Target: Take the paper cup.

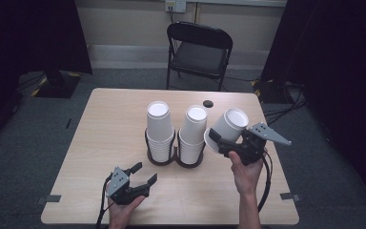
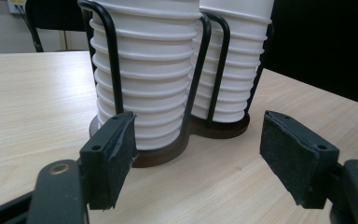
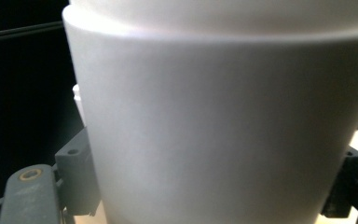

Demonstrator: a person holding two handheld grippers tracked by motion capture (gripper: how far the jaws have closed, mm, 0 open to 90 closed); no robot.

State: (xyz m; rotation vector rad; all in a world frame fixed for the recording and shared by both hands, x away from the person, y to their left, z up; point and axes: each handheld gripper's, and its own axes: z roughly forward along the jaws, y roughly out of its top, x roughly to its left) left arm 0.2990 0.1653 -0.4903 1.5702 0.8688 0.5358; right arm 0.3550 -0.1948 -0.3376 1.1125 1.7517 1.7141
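A dark double cup holder (image 1: pixel 175 160) stands near the middle of my counter (image 1: pixel 105 143), with black wire loops rising from a round-lobed base. Its left ring carries a stack of white paper cups (image 1: pixel 159 129), nested upside down, bottoms up, their rolled rims showing as a ladder of ridges down the side. The right ring carries a second stack of the same cups (image 1: pixel 192 133), just beside the first and about as tall. In the left gripper view both stacks (image 2: pixel 144 79) fill their rings closely, and the wire loops (image 2: pixel 112 60) run up their sides.

My right hand-held gripper (image 1: pixel 228 143) pinches a single white paper cup (image 1: pixel 228 126), one jaw on each side of its wall. I hold it off the counter, just right of the right-hand stack, tilted so that its flat bottom faces up and away from me and its wider rim points down toward my hand. In the right gripper view the cup's wall (image 3: pixel 214 130) is plain, smooth and unmarked, with a soft band near the top.

My left hand-held gripper (image 1: pixel 140 174) is low over the near part of the counter, in front of the holder, with its jaws spread wide and nothing between them.
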